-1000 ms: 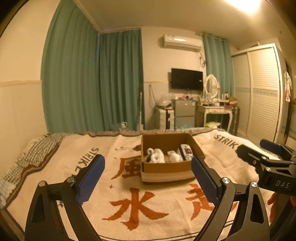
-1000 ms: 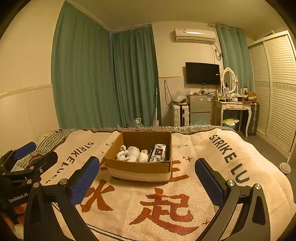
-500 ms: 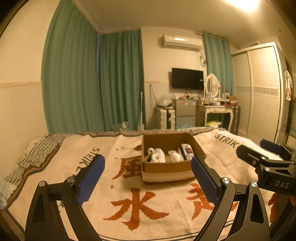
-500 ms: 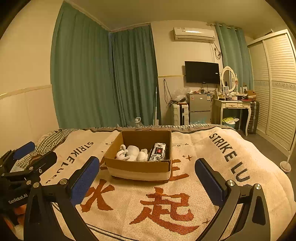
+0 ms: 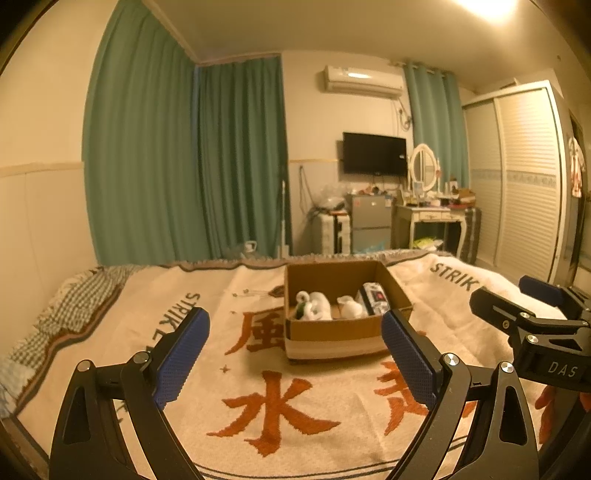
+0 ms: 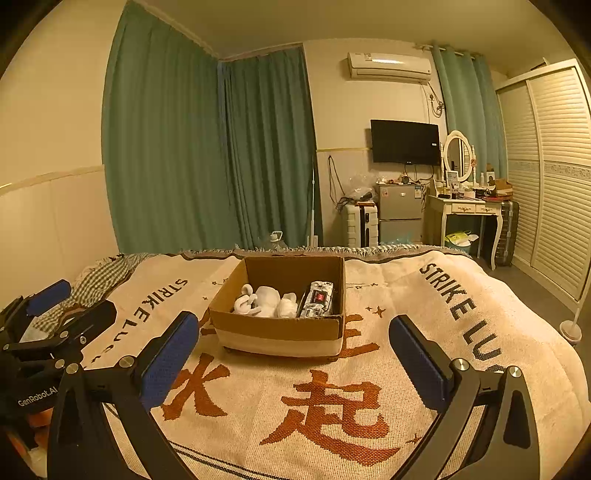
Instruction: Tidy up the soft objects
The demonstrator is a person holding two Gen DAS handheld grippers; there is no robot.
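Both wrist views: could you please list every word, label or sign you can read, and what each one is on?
"STRIKE LU", cut off below: blanket, right edge.
"STRIKE Lu", rest blurred: blanket, left edge.
"水" and "起", large orange characters: blanket; the others are partly hidden.
"DAS": right tool body.
"GenRobot.AI": left tool body.
Red label on the packet in the box: too small to read.

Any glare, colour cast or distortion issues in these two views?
Left wrist view: a ceiling light blows out the top right corner; strong amber cast; fisheye bends the curtains. Right wrist view: same amber cast, no blown-out lamp, wardrobe curves at the edge; cardboard box reads sharp.
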